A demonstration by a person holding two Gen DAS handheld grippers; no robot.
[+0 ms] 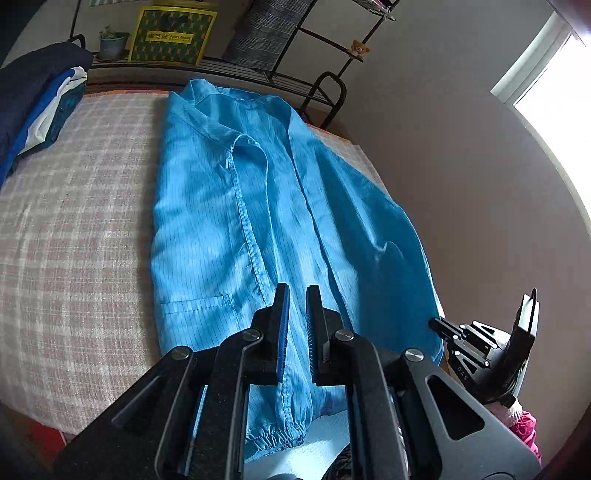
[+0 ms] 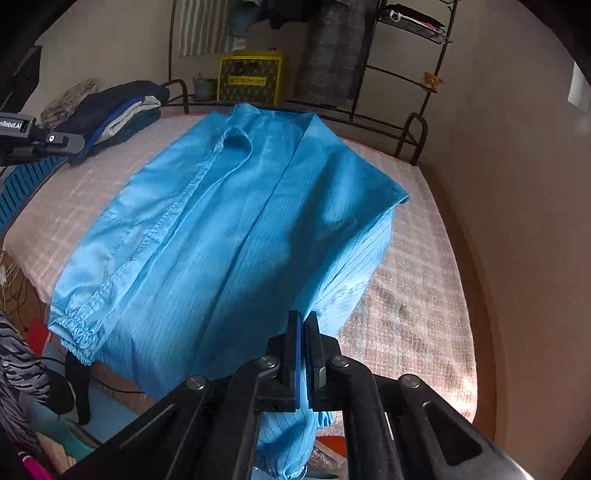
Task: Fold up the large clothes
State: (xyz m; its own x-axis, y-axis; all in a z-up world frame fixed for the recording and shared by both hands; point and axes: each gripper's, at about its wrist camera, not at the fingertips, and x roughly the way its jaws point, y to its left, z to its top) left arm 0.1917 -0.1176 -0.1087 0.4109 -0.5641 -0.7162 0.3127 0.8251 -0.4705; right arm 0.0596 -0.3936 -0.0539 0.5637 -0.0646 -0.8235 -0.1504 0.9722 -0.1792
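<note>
A large bright blue jacket (image 1: 229, 221) lies lengthwise on the pink checked cover (image 1: 74, 221), collar at the far end. In the left wrist view my left gripper (image 1: 297, 291) is shut on the jacket's near part, with blue cloth pinched between its pads and an elastic cuff (image 1: 277, 439) hanging below. In the right wrist view the jacket (image 2: 221, 240) has its right side folded over, and my right gripper (image 2: 303, 317) is shut on the near edge, with a sleeve drooping under it. Each gripper shows in the other's view: the right gripper (image 1: 437, 325) and the left gripper (image 2: 74, 142).
A stack of folded dark and white clothes (image 1: 33, 103) sits at the far left of the cover. Behind stand a black metal rack (image 1: 314, 85), a yellow-green box (image 1: 171, 35) and a small plant pot (image 1: 112, 44). A wall runs close along the right side.
</note>
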